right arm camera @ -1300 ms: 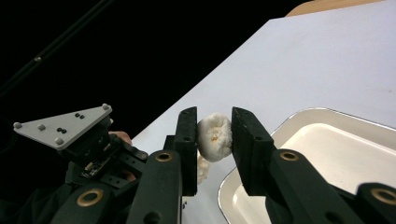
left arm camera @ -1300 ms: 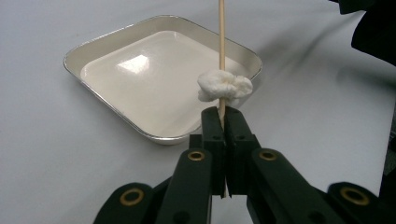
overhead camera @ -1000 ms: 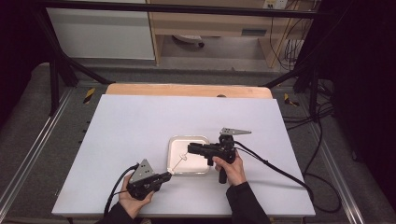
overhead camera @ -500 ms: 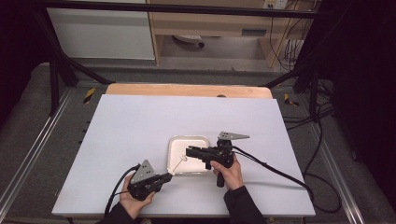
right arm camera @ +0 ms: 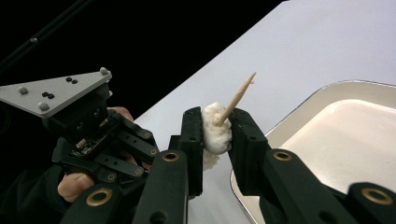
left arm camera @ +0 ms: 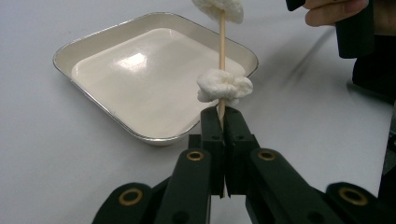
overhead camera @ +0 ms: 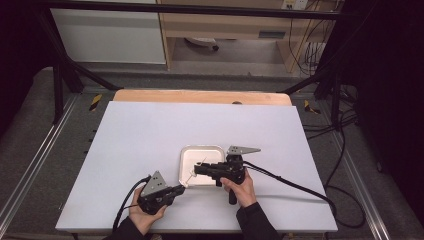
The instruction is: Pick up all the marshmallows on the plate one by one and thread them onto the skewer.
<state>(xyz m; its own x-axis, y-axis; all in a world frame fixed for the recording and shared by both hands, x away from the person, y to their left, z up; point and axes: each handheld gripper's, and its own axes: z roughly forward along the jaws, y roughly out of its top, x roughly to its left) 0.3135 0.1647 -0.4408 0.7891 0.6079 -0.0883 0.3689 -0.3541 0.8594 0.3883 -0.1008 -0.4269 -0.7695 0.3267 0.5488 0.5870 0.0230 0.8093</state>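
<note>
Left tool [left arm camera: 222, 122] clamps one skewer [left arm camera: 222, 42]; right tool [right arm camera: 217, 127] squeezes one of two white lumps [right arm camera: 215, 128] over one tray [right arm camera: 299, 116]

A lab was suggested: a white table [overhead camera: 150, 135] was ringed by a black frame [overhead camera: 65, 75], loose cables [overhead camera: 345, 150] and grey floor padding [overhead camera: 30, 125].

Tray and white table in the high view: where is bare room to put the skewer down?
The tray is bare inside. The table is free beyond the tray to the far wooden edge, and along both sides. It is crowded at the tray's near edge, around the skewer, left gripper and right gripper.
</note>
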